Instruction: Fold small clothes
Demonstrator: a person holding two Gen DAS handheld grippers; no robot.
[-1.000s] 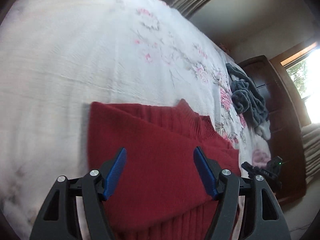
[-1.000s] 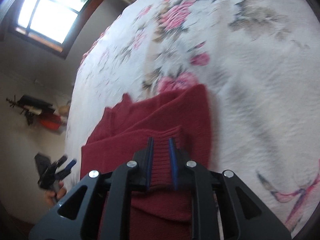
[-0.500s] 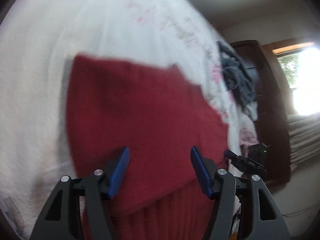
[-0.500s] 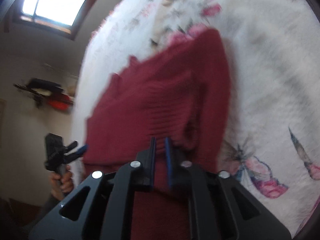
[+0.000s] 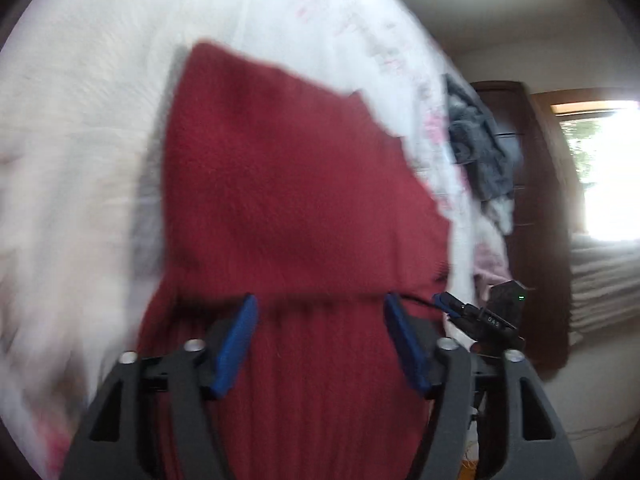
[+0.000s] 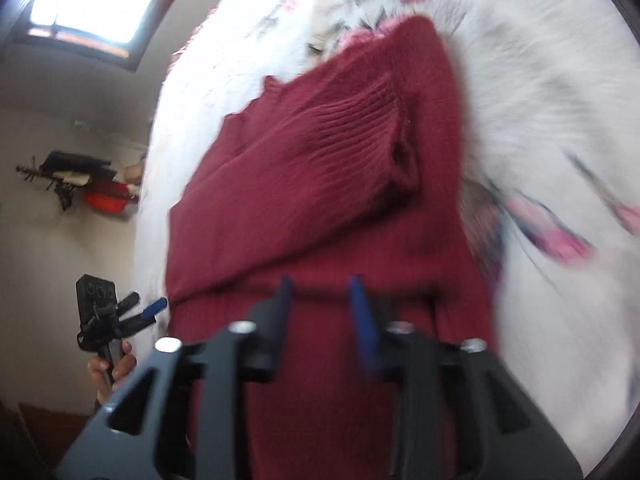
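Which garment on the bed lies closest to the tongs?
The red knitted sweater, right at them; the crumpled grey garment lies far beyond it.

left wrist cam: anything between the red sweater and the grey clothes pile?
In the left wrist view, only floral bedspread lies between the red sweater and the grey clothes pile; blurred, but nothing else shows.

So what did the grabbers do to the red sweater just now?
The right gripper opened and let go of the red sweater; both grippers pulled back toward its ribbed bottom edge. The left gripper stayed open. The sweater stays folded on the flowery bed cover.
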